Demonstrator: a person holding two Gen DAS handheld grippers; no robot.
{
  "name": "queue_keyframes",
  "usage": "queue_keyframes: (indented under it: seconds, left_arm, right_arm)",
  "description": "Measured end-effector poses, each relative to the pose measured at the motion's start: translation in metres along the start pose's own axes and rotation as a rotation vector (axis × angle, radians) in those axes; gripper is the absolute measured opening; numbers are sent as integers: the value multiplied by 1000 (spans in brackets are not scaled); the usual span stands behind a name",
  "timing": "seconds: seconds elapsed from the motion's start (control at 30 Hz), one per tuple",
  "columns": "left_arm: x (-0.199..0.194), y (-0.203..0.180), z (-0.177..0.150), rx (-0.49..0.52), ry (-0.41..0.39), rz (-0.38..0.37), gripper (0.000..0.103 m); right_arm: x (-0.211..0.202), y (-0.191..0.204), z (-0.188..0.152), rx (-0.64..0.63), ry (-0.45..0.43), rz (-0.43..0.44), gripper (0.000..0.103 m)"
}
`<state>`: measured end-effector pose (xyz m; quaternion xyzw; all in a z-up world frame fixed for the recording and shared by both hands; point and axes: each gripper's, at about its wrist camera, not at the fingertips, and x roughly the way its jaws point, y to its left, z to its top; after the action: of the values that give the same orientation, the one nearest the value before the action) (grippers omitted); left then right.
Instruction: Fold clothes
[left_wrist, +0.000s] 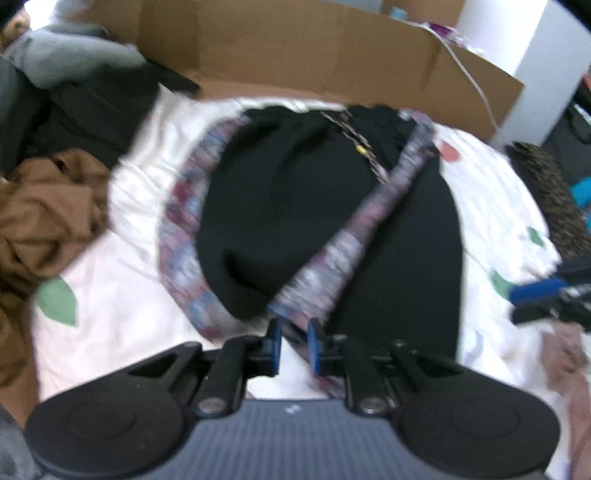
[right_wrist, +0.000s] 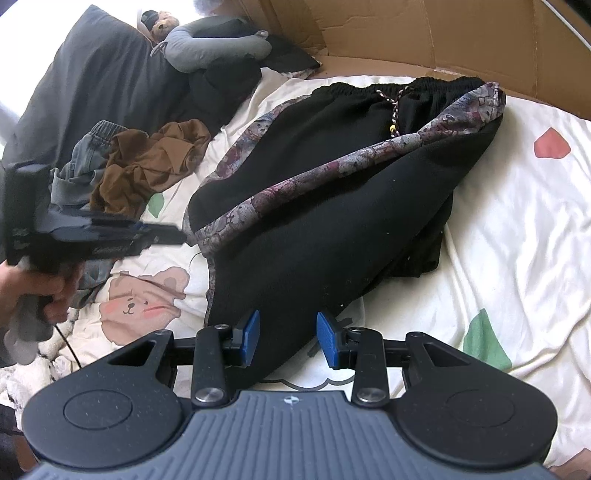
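Black pants (right_wrist: 332, 206) with patterned side stripes (right_wrist: 295, 184) lie folded lengthwise on the bed, waistband and drawstring (right_wrist: 393, 110) toward the cardboard. My right gripper (right_wrist: 290, 338) is open, its blue pads (right_wrist: 250, 334) on either side of the black leg end. In the blurred left wrist view, the pants (left_wrist: 280, 206) fill the middle. My left gripper (left_wrist: 294, 343) stands narrowly open at the near end of the patterned stripe (left_wrist: 332, 258), with fabric showing in the gap. From the right wrist view, a hand holds the left gripper (right_wrist: 173, 234) with its tips just left of the pants' hem.
The white bed sheet (right_wrist: 517, 221) has cartoon prints. A crumpled brown garment (right_wrist: 147, 162) and grey clothes (right_wrist: 74, 173) lie left of the pants. A dark pillow (right_wrist: 92, 81) and a grey cushion (right_wrist: 210, 44) sit behind them. A cardboard box (right_wrist: 424, 33) borders the far side.
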<state>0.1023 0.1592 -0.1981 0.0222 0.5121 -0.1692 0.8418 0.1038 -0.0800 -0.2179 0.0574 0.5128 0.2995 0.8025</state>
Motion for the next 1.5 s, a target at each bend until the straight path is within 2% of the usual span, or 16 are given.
queue_keyframes:
  seconds: [0.07, 0.2, 0.37, 0.53, 0.83, 1.0, 1.17, 1.43, 1.5]
  left_arm:
    - [5, -5, -6, 7, 19, -22, 18]
    - [18, -11, -10, -8, 20, -16, 22]
    - [29, -18, -7, 27, 7, -4, 35]
    - [40, -25, -3, 81, -6, 14, 35]
    - [41, -7, -4, 25, -34, 29, 29]
    - [37, -7, -4, 16, -50, -12, 29]
    - [45, -15, -10, 62, -20, -43, 28]
    - [56, -12, -12, 100, -70, 17, 29]
    - [57, -10, -13, 103, -87, 8, 29]
  right_arm:
    - [0, -1, -1, 2, 2, -1, 42]
    - [1, 0, -2, 2, 7, -1, 42]
    - [1, -1, -2, 5, 6, -1, 42]
    - [2, -5, -4, 10, 12, -5, 42]
    - [3, -5, -5, 11, 17, -2, 42]
    - [5, -8, -5, 16, 21, -6, 42]
    - [6, -8, -5, 16, 25, -7, 42]
    - [8, -8, -5, 13, 30, -6, 42]
    - [8, -9, -6, 12, 31, -6, 42]
